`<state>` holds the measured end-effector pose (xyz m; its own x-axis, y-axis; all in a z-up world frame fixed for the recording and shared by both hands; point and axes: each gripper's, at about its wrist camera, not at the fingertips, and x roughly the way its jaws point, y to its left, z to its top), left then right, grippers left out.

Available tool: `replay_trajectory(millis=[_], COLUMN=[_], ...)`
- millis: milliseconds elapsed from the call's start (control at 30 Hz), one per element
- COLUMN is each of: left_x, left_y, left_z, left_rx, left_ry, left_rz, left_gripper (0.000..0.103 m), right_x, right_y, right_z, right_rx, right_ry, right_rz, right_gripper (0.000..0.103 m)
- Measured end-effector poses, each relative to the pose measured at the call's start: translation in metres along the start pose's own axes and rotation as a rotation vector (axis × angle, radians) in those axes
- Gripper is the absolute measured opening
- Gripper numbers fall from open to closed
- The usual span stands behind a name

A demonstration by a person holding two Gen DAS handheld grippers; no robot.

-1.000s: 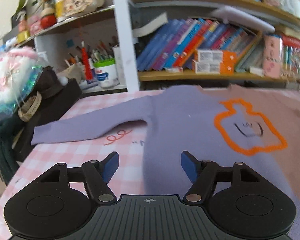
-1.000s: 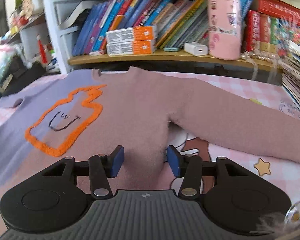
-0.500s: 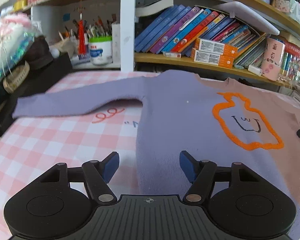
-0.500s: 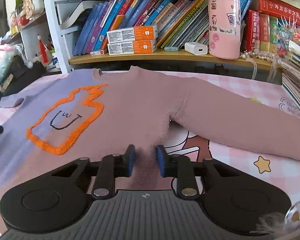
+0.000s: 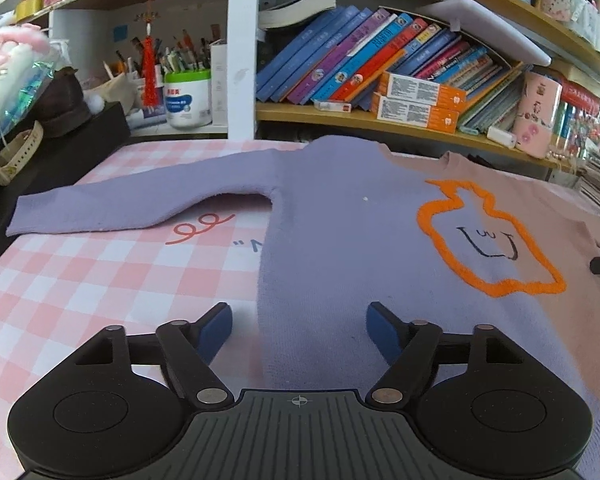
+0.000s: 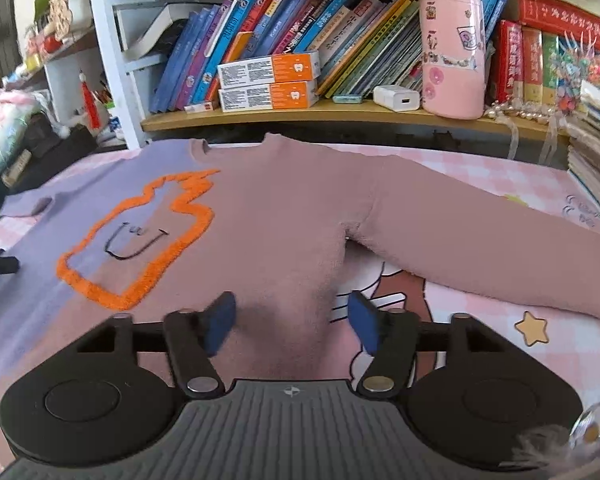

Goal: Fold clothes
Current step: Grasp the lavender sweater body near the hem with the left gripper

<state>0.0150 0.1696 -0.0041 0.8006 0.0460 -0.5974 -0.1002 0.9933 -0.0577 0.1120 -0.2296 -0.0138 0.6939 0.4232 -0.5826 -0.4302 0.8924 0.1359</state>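
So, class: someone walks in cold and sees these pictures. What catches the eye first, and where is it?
A two-tone sweater, lilac and dusty pink, lies flat on the pink checked tablecloth, sleeves spread. On its chest sits a fuzzy orange outline around a small drawn face. Behind, slanting books crowd the shelf.

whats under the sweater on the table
The sweater lies flat on a pink checked tablecloth with cartoon prints: a red squiggle beside the purple sleeve, a star near the pink sleeve. A cartoon figure is partly covered; anything else beneath is hidden.
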Motion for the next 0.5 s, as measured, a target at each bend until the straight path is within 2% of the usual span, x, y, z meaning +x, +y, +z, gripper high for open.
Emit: replay_trajectory(millis=[67,167,300,333,400,433,467,500], left_x=[0.002,0.002,0.004,0.004,0.003,0.003,0.002,0.002], left_y=[0.003,0.005,0.003,0.003,0.005,0.007,0.008,0.009], left_z=[0.000,0.000,0.000,-0.001,-0.001,-0.001,-0.001,-0.001], left_rx=[-0.013,-0.026,-0.019,-0.020,-0.031,-0.038,-0.046,-0.054], left_ry=[0.009,0.011,0.017,0.016,0.012,0.010,0.007,0.004], left_rz=[-0.005,-0.007,-0.005,-0.006,-0.015,-0.020,-0.026,-0.032], left_gripper=[0.099,0.102,0.103,0.103,0.103,0.103,0.103,0.103], right_x=[-0.002,-0.010,-0.019,-0.022,-0.029,-0.034,-0.037,-0.038], right_y=[-0.003,-0.010,-0.019,-0.020,-0.020,-0.019,-0.019,-0.015], right_z=[0.000,-0.001,-0.006,-0.010,-0.019,-0.022,-0.025,-0.026], right_rx=[0.015,0.049,0.123,0.141,0.179,0.202,0.230,0.239], right_ry=[-0.016,-0.066,-0.079,-0.073,-0.077,-0.083,-0.087,-0.083], right_rz=[-0.024,-0.071,-0.018,-0.012,0.000,0.014,0.026,0.019], right_gripper=[0.063,0.070,0.070,0.068,0.058,0.048,0.042,0.042])
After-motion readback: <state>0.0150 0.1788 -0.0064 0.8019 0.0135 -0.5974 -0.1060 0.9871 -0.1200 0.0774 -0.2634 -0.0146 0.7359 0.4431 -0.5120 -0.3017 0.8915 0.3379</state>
